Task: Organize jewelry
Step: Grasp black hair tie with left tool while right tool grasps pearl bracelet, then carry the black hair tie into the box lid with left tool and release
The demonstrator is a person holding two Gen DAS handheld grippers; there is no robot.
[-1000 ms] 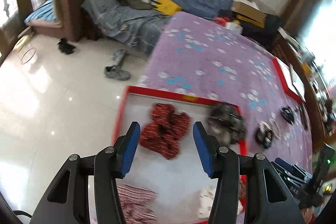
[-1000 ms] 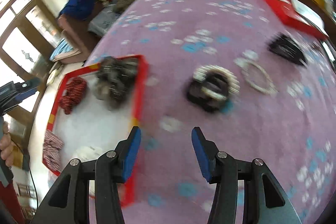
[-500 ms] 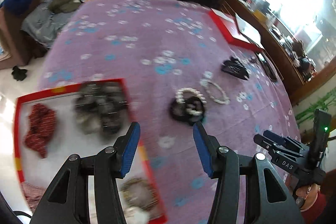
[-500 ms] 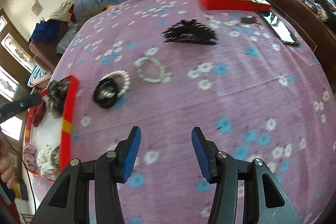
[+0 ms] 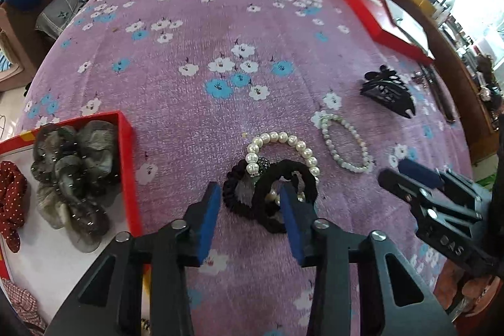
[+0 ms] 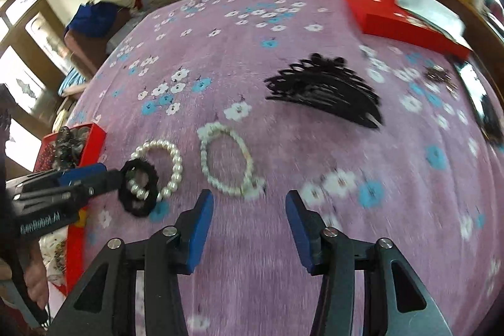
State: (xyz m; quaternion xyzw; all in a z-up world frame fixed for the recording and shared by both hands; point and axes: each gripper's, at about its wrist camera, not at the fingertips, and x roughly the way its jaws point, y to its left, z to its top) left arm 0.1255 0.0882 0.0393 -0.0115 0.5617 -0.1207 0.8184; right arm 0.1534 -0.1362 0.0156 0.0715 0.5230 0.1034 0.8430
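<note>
Two black scrunchies (image 5: 277, 194) lie tangled with a large-bead pearl bracelet (image 5: 283, 144) on the purple flowered cloth. My left gripper (image 5: 250, 210) hangs low over this pile with its jaws closing. Part of a scrunchie sits between the pads, and the left pad stands clear of it. The right wrist view shows the left gripper (image 6: 116, 178) with its tips at the scrunchie (image 6: 138, 194). A thin pearl bracelet (image 6: 226, 166) lies just beyond my right gripper (image 6: 249, 210), whose jaws are closing on nothing. The right gripper (image 5: 406, 178) shows at the right edge of the left wrist view.
A red tray (image 5: 127, 166) at the left holds a grey scrunchie (image 5: 72, 166), a red dotted one (image 5: 11, 200) and other fabric pieces. A black hair claw (image 6: 327, 90) lies farther back. A red box lid (image 6: 403, 21) sits at the far right. A person's hand (image 6: 34, 279) holds the left gripper.
My left gripper swung from above the red tray to the right and down over the black scrunchies, and its jaws narrowed. My right gripper came closer to the thin pearl bracelet.
</note>
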